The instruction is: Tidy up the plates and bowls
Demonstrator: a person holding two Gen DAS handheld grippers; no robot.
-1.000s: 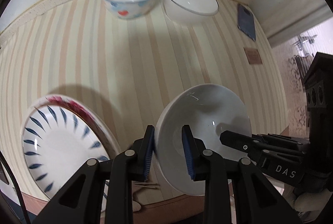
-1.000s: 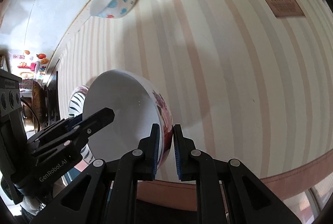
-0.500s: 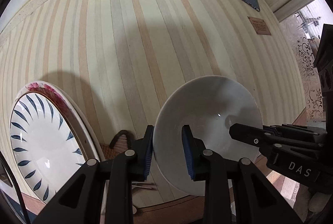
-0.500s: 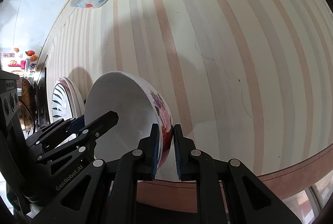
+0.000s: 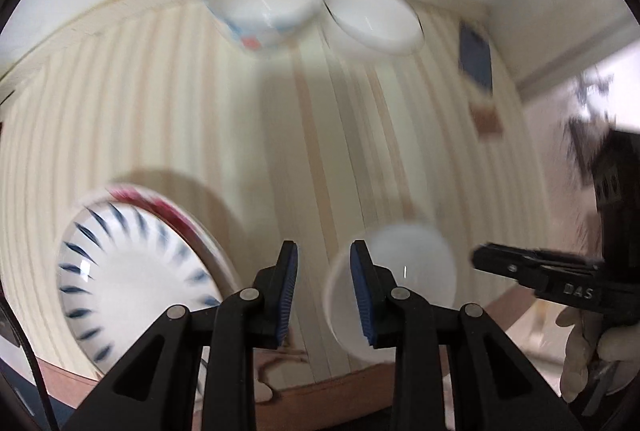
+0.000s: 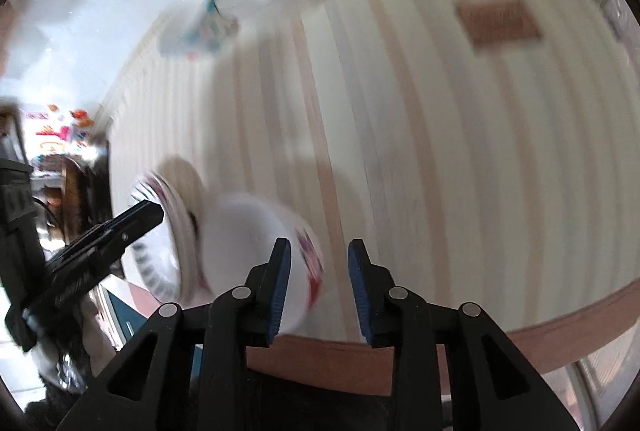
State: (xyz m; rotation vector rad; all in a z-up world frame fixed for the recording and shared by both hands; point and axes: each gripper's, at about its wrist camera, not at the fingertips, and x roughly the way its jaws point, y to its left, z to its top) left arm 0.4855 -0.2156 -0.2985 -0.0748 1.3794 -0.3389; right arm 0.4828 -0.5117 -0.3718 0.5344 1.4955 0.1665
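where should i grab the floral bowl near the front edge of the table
Pinch the floral bowl by its thin rim, one finger inside and one outside. It sits open side up, too wide to span. The near rim, by the open right gripper, looks easiest; the stacked plates crowd its left side.

text: "DAS" | on: right hand-held gripper | other lettering blurred

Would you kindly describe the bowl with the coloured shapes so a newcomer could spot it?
Look along the far edge of the striped table, by the white wall. Two bowls sit side by side there; it is the left one, the patterned bowl. Red and blue marks on its outside distinguish it from the plain white bowl beside it.
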